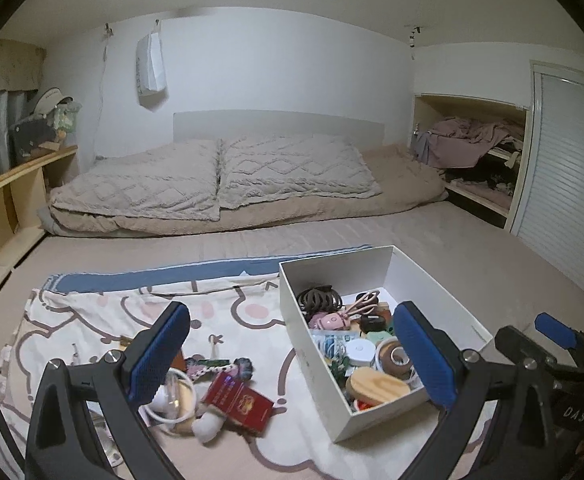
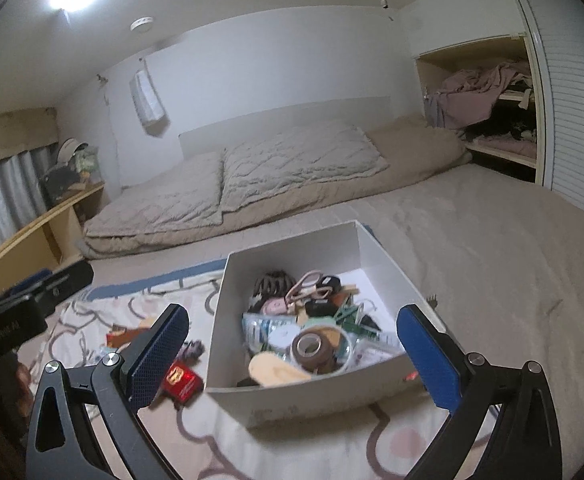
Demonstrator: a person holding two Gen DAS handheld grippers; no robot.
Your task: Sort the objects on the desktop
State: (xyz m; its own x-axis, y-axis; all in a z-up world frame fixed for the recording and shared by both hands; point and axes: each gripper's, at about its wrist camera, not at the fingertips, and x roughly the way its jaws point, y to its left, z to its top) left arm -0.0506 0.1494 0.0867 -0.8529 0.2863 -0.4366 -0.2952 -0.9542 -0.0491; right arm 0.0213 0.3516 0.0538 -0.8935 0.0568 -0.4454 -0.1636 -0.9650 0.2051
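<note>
A white cardboard box (image 1: 424, 280) (image 2: 304, 400) stands on a cartoon-print cloth (image 1: 103, 312) (image 2: 251, 448) and holds several small things: a brown tape roll (image 2: 312, 348), a wooden brush (image 1: 378, 388), a dark hair claw (image 1: 318, 298). Left of the box lie a red booklet (image 1: 239, 400) (image 2: 181, 378), a white cable (image 1: 167, 400) and a small plush (image 1: 209, 424). My left gripper (image 1: 292, 360) is open above these loose things and the box's left wall. My right gripper (image 2: 292, 360) hangs open over the box, empty; its blue pad (image 1: 556, 330) also shows at the right of the left wrist view.
The cloth lies on a beige mattress (image 1: 472, 248) (image 2: 492, 260). Two quilted pillows (image 1: 251, 172) (image 2: 271, 160) lie at the far end. A wooden shelf (image 1: 19, 184) runs along the left wall; an open cupboard with clothes (image 1: 476, 148) (image 2: 488, 100) and a louvred door (image 1: 572, 184) are on the right.
</note>
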